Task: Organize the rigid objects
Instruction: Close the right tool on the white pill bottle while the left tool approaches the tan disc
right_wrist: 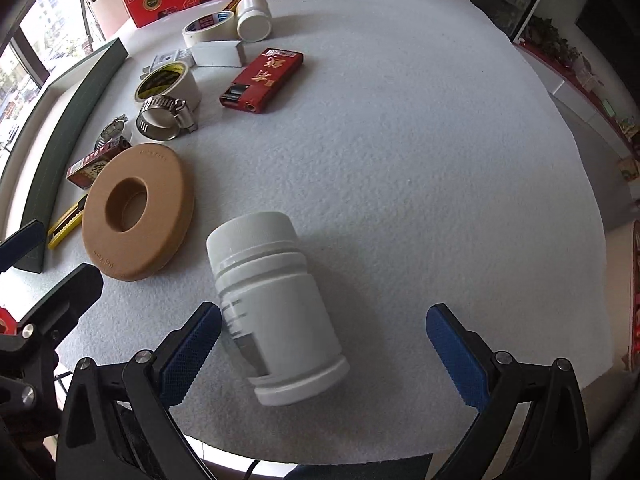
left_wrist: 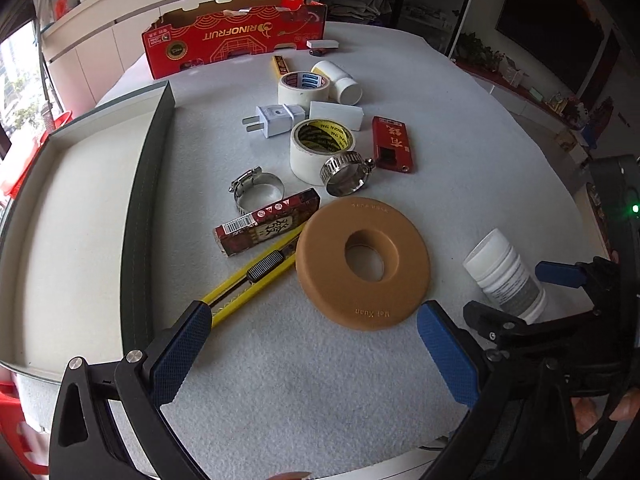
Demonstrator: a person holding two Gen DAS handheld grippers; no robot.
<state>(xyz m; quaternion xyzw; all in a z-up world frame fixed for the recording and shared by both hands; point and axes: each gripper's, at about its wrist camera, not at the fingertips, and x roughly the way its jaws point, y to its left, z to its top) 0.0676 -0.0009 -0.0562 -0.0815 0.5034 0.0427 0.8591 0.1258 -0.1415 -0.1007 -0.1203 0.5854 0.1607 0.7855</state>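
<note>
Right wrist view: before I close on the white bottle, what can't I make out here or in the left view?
- Bottle label: right wrist view, turned away, print too small.
- Yellow knife: right wrist view, mostly behind the tan ring; left wrist view, its tip is behind the left gripper finger.
- Tray: left wrist view, near end cut off by the frame edge.
- Red box inside: both views, hidden by its front wall.

White felt-topped desk (left_wrist: 460, 128), green-walled tray (left_wrist: 148, 200) at left, tan ring (left_wrist: 362, 268), yellow utility knife (left_wrist: 248, 276), tape rolls (left_wrist: 320, 148), hose clamps (left_wrist: 346, 174), white bottle (right_wrist: 272, 304) on its side
</note>
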